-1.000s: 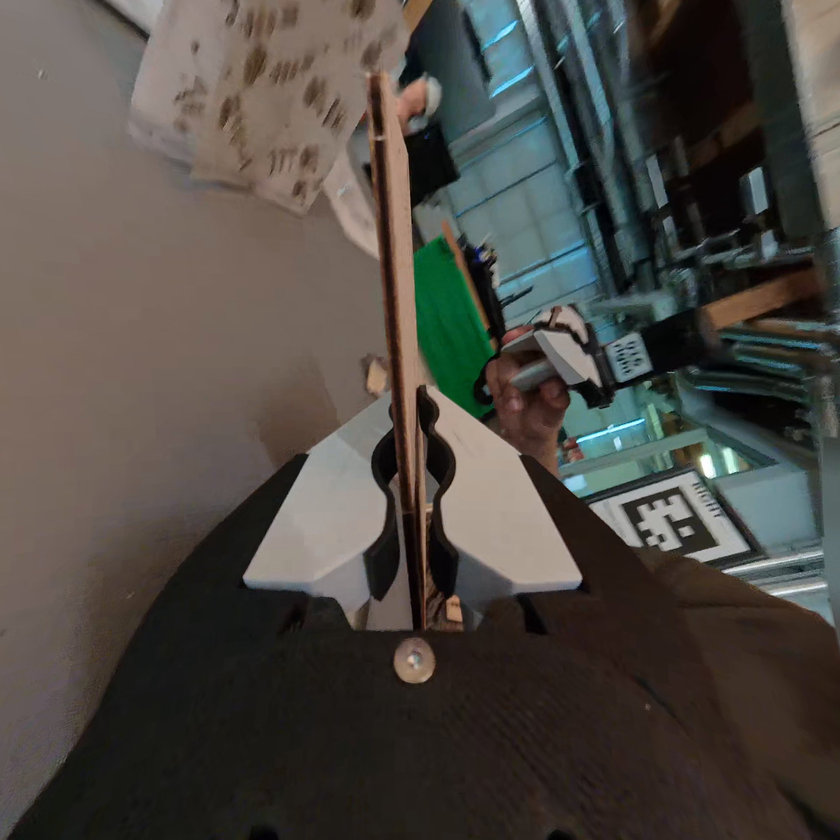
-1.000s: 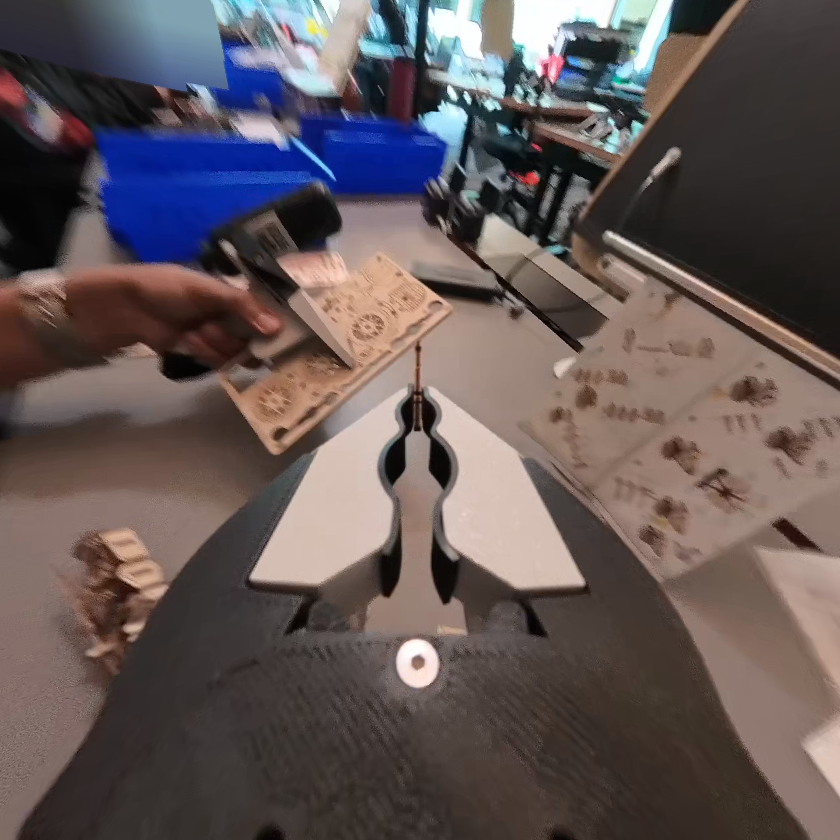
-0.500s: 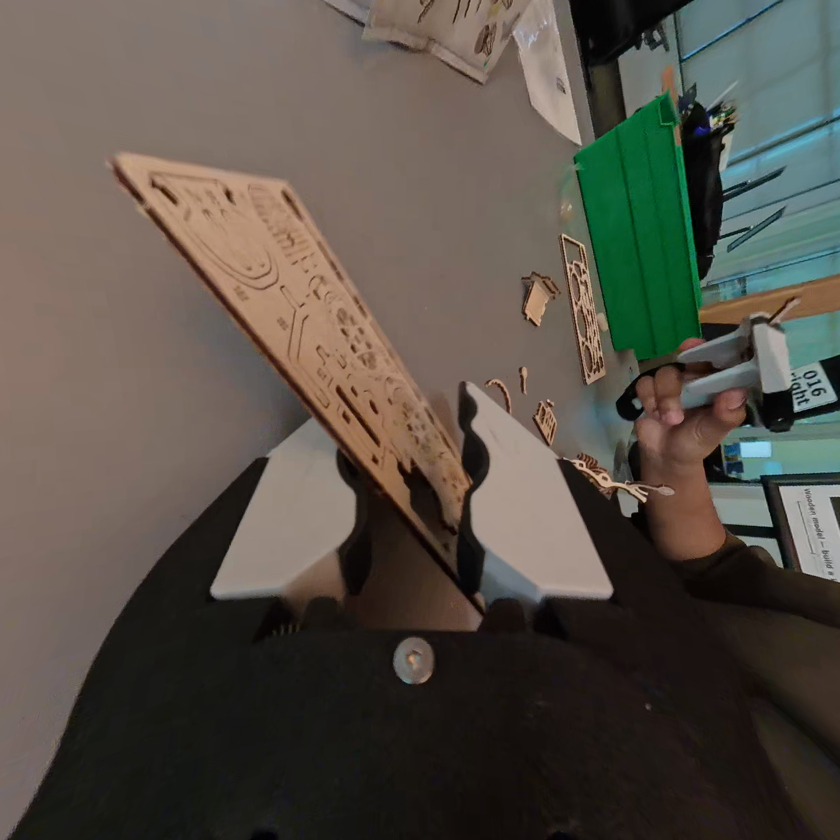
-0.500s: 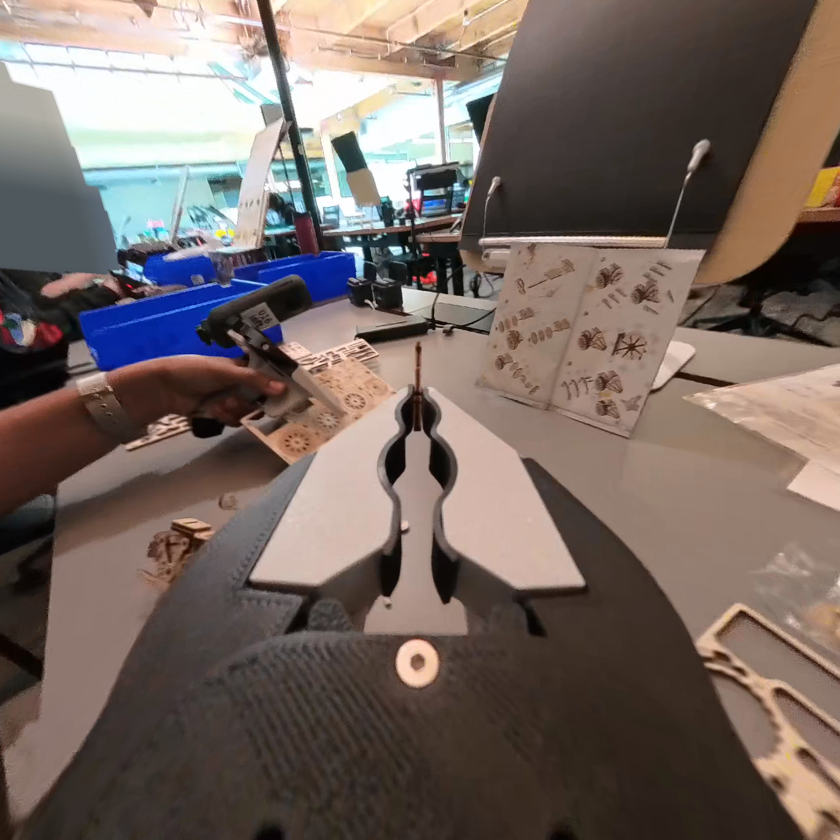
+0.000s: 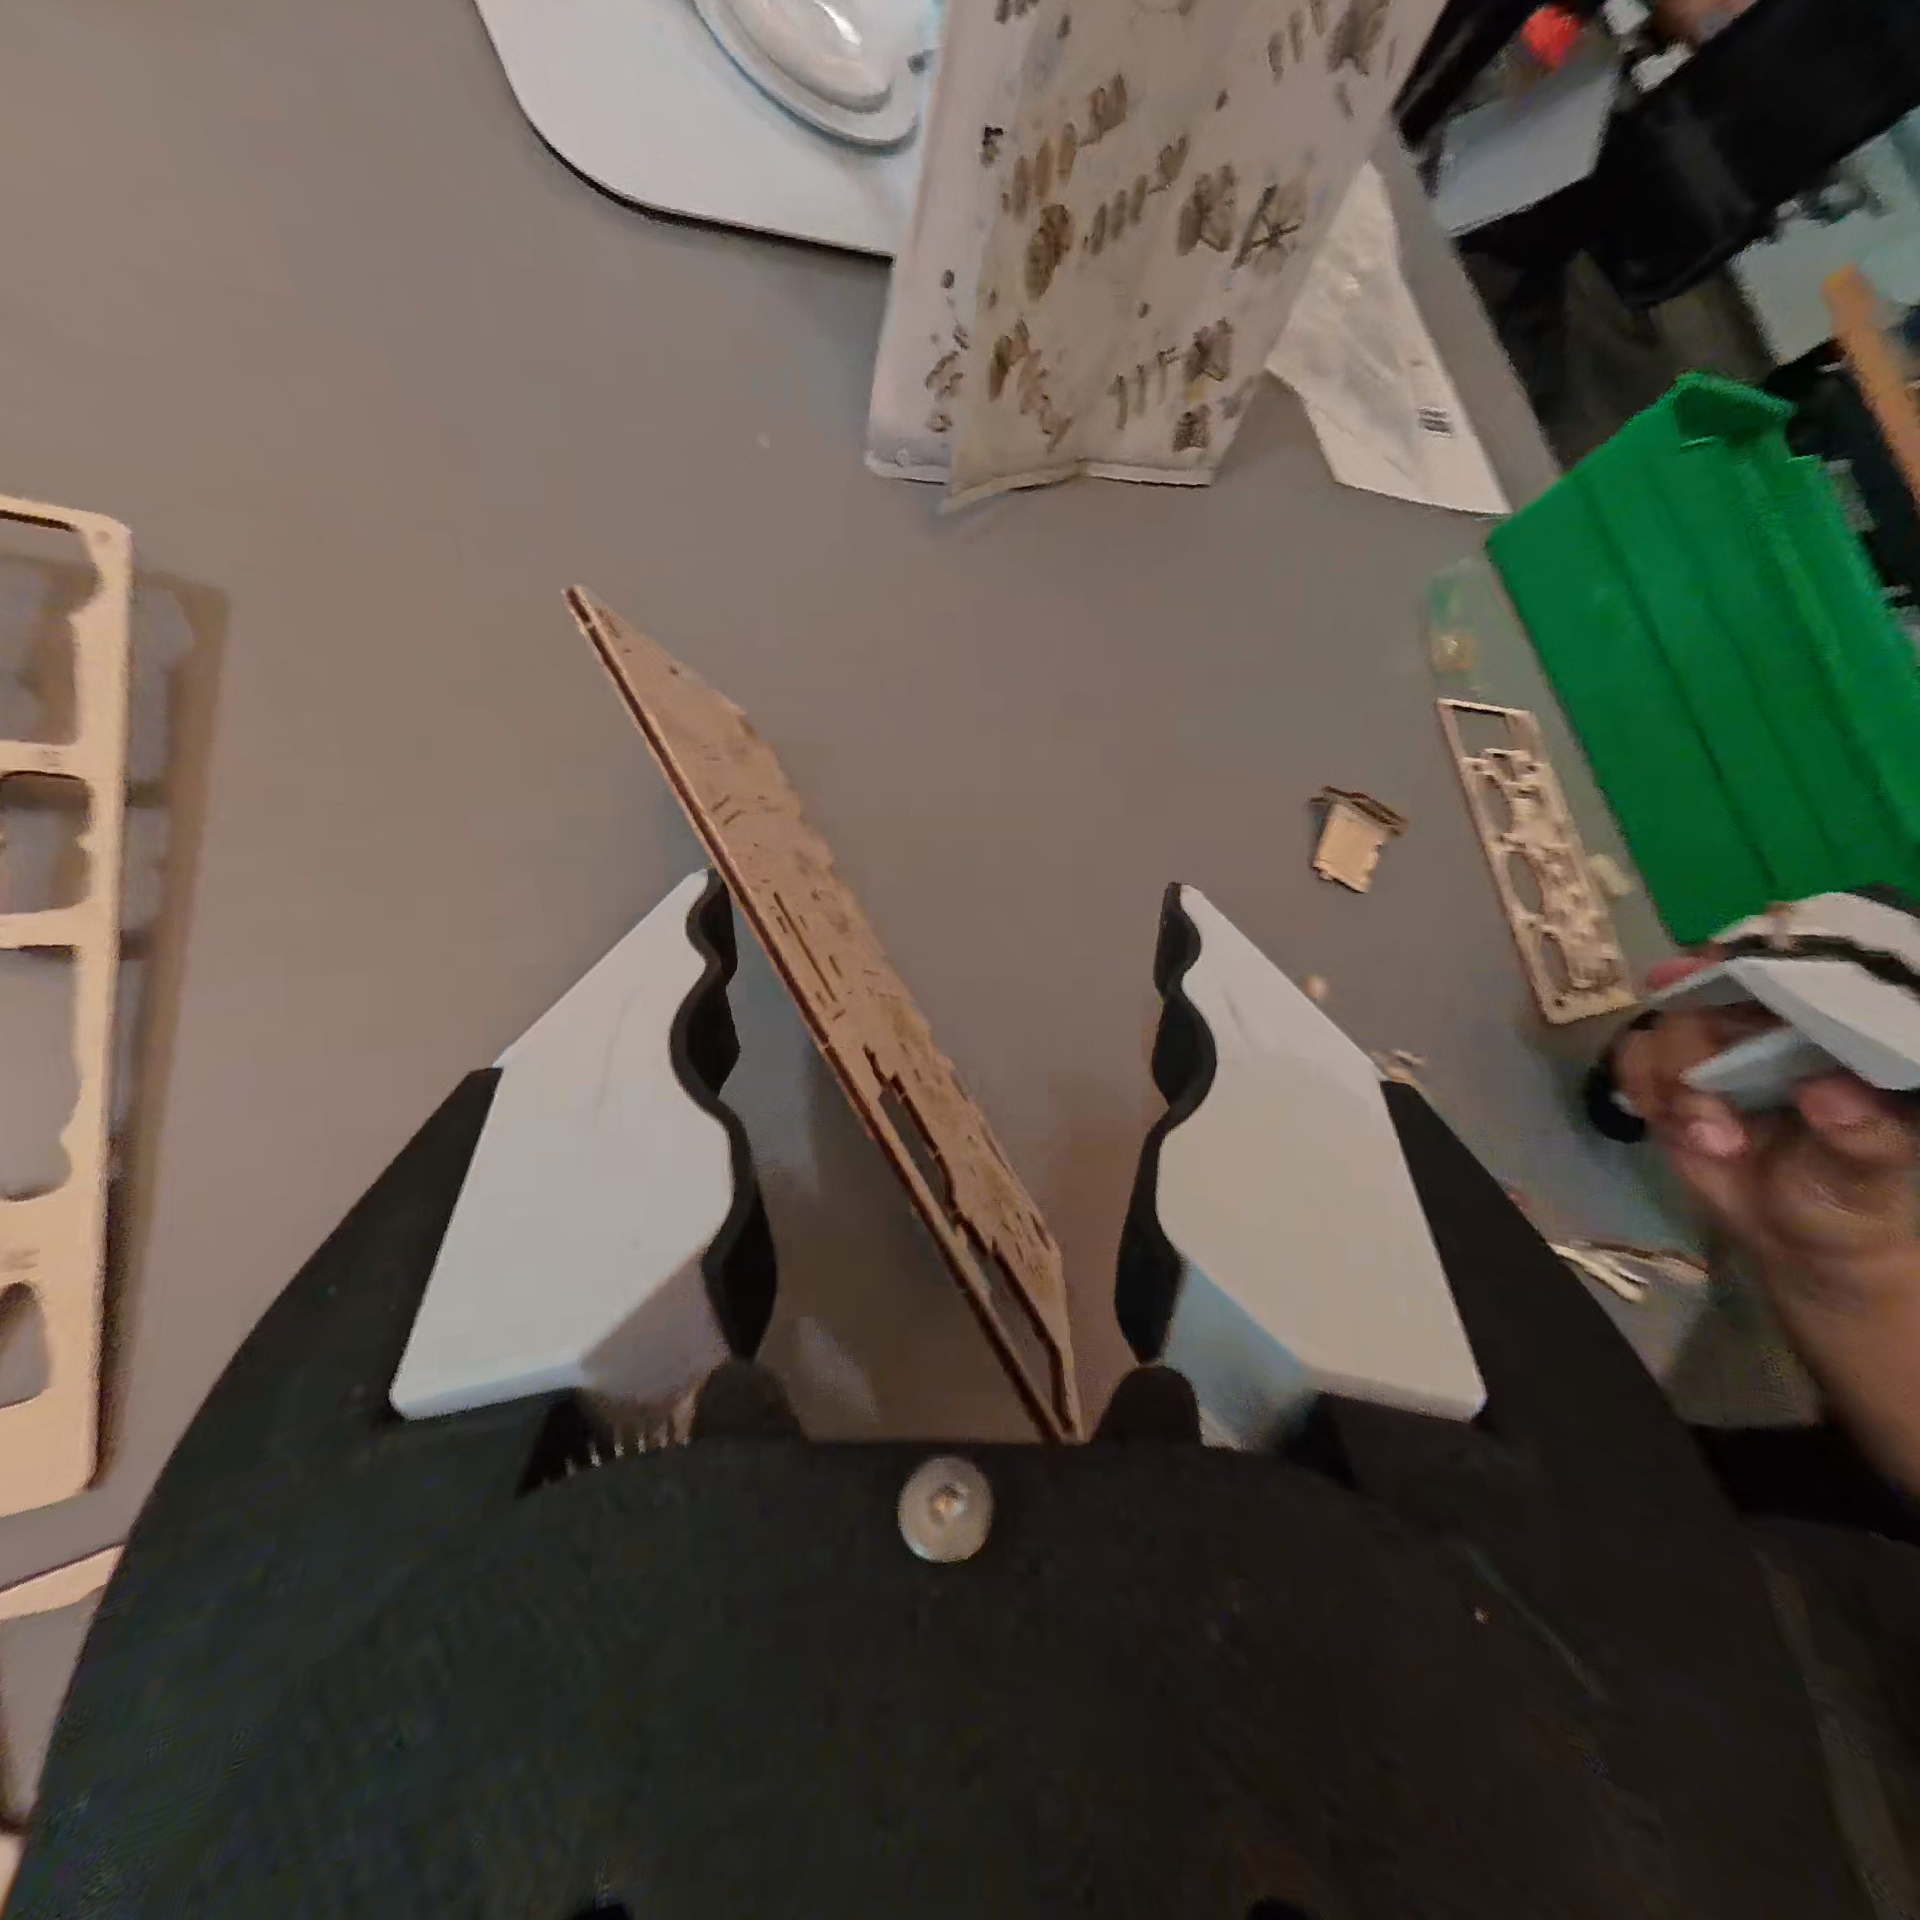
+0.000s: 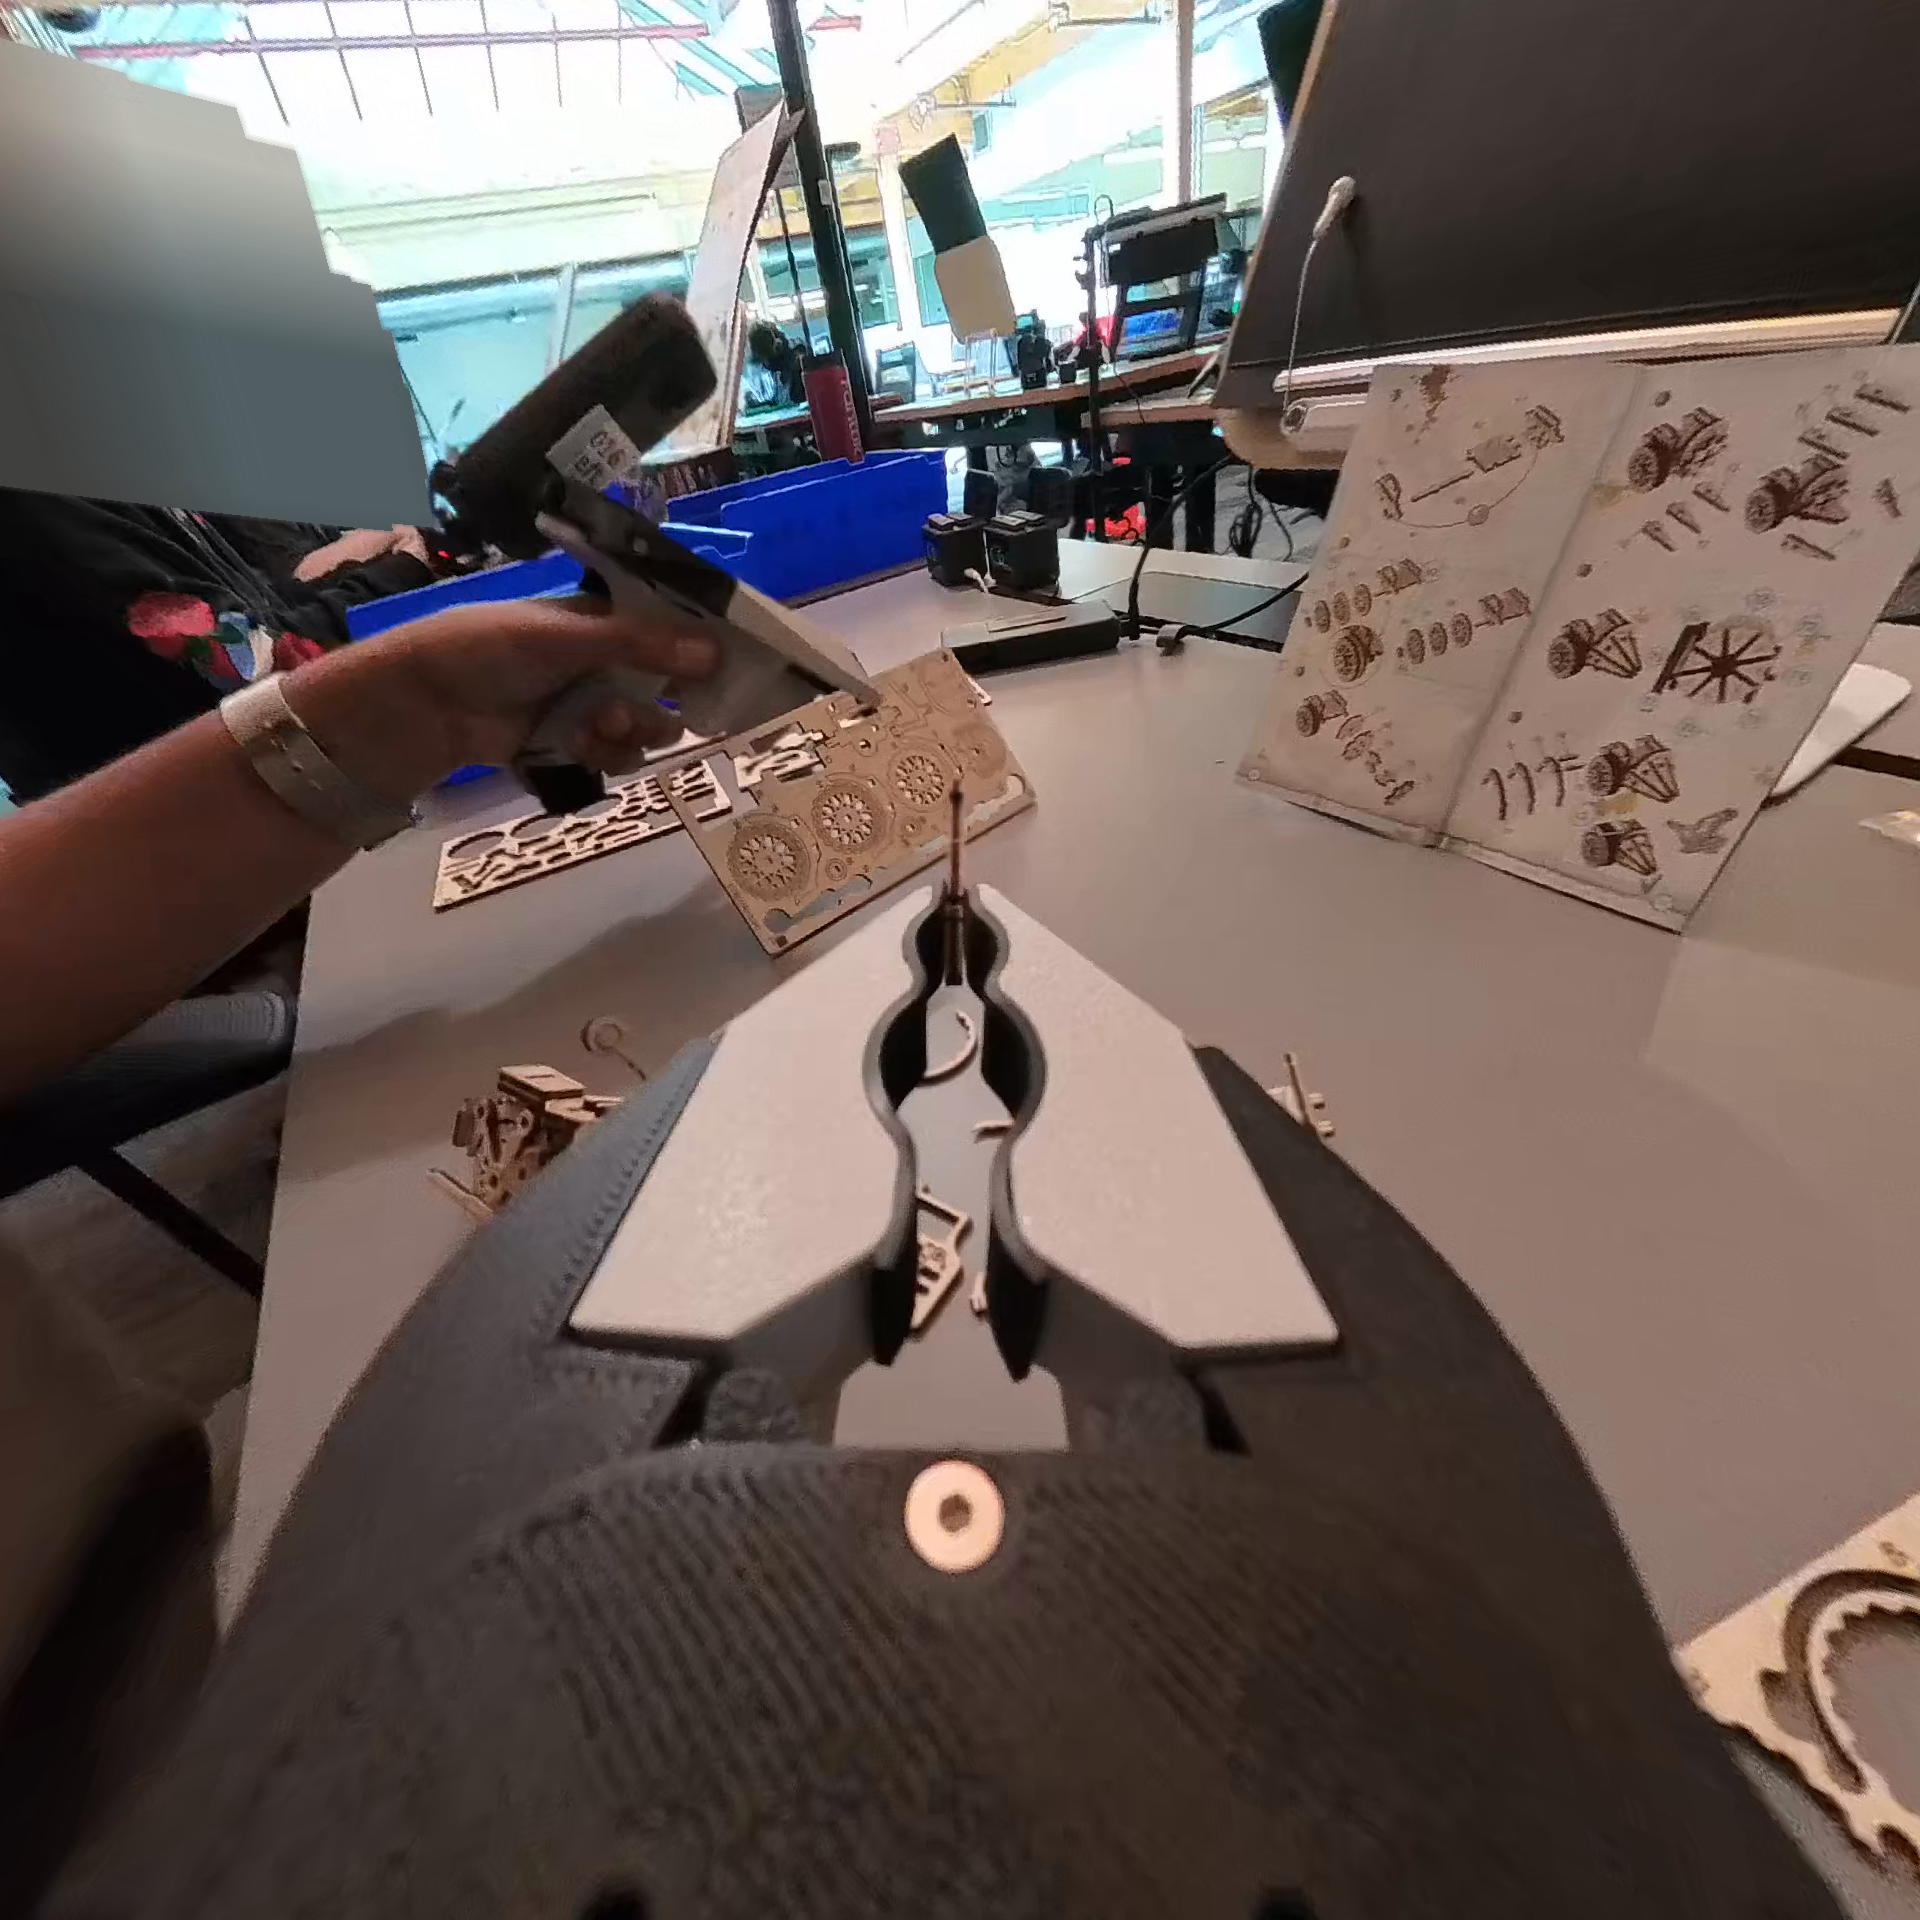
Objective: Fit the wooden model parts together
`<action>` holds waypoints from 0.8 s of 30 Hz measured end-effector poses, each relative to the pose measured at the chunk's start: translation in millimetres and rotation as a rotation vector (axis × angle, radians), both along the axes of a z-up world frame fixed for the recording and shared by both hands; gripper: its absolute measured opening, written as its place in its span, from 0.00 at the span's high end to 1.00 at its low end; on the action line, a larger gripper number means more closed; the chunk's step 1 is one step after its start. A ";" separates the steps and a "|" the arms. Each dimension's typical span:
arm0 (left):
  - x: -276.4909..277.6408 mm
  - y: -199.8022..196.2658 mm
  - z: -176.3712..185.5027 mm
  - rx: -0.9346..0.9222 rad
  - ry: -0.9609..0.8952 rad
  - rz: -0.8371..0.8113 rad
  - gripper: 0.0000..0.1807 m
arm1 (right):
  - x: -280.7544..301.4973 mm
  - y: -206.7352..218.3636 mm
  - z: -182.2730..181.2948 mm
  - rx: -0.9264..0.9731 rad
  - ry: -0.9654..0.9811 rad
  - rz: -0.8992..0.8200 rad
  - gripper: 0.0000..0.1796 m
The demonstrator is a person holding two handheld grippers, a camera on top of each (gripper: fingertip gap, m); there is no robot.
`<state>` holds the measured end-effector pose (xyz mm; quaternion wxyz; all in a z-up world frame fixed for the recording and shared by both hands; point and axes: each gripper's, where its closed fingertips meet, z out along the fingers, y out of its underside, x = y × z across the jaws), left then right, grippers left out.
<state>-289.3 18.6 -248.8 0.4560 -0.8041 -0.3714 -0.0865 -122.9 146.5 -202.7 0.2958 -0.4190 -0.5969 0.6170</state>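
Evidently a set-down step: on the grey worktop the wooden sheet leans loose between the left hand-held gripper, spread apart; the right hand-held gripper pinches a thin wooden pin, which next needs aligning

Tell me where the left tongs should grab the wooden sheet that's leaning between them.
Grip the wooden sheet by its plain border at the near end, clear of the cut-outs. It stands tilted between the open left tongs, so probably turn them to match its lean and close one finger on each flat face.
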 end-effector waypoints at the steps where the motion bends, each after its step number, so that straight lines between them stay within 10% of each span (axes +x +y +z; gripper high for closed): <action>1: -3.3 -2.2 -5.2 -0.034 0.026 0.015 0.55 | 0.7 1.5 1.2 -0.017 0.000 0.000 0.99; 15: -18.1 -1.8 1.8 0.208 -0.014 0.088 0.66 | -2.1 4.5 -5.8 0.104 0.005 -0.016 0.99; 24: 82.3 43.6 32.3 0.592 0.050 -0.066 0.80 | -3.1 -15.7 -13.5 -0.011 -0.061 0.059 0.99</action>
